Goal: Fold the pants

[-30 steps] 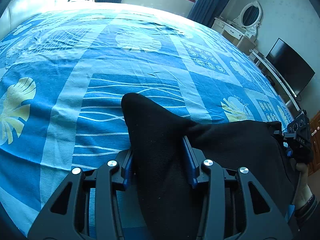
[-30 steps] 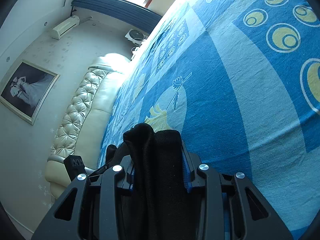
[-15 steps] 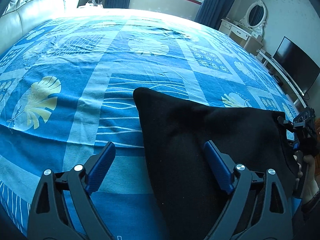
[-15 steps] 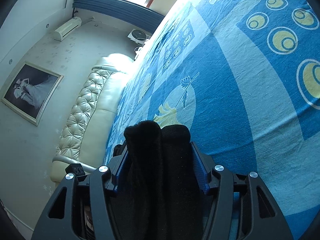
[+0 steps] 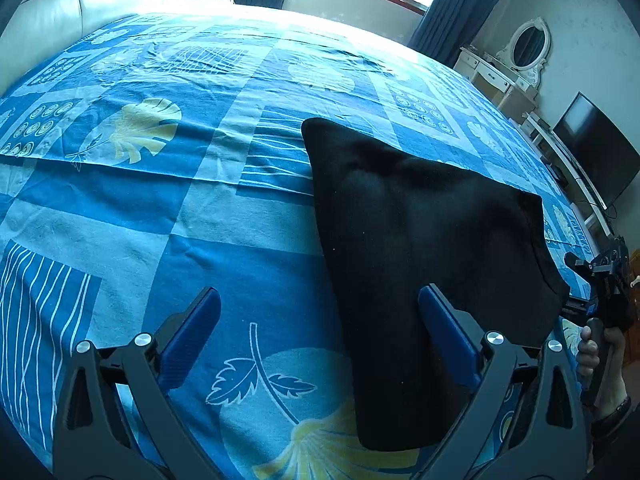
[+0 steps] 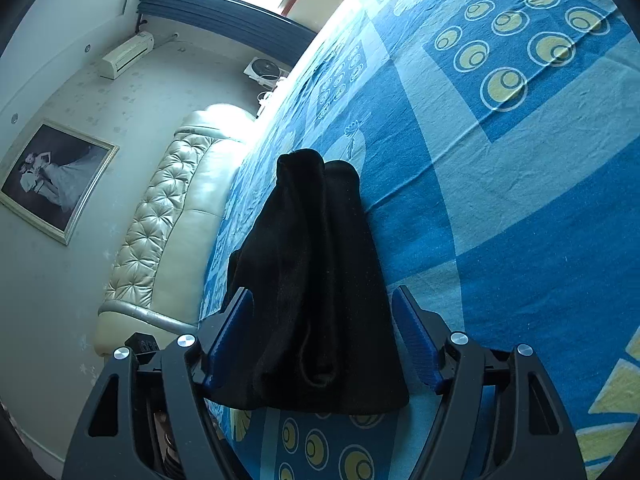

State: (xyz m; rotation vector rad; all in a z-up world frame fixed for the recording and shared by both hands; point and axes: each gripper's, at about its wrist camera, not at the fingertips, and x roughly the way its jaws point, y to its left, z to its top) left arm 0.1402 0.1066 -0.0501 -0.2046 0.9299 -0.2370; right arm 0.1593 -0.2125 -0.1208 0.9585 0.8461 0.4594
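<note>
The black pants (image 5: 420,248) lie folded in a compact slab on the blue patterned bedspread (image 5: 168,208). My left gripper (image 5: 320,320) is open, its jaws wide apart; the pants' near left corner lies between them against the right finger (image 5: 444,328). In the right wrist view the pants (image 6: 312,288) lie between the fingers of my right gripper (image 6: 324,332), which is open with gaps on both sides. The right gripper and the hand holding it also show at the right edge of the left wrist view (image 5: 604,280).
A padded cream headboard (image 6: 168,216) runs along the bed's far side. A dressing table with oval mirror (image 5: 520,60) and a TV (image 5: 592,148) stand beyond the bed's right edge. A framed picture (image 6: 52,176) hangs on the wall.
Both grippers were shut on the pants a second ago; both have opened, let go and drawn back. The pants now rest flat on the bed.
</note>
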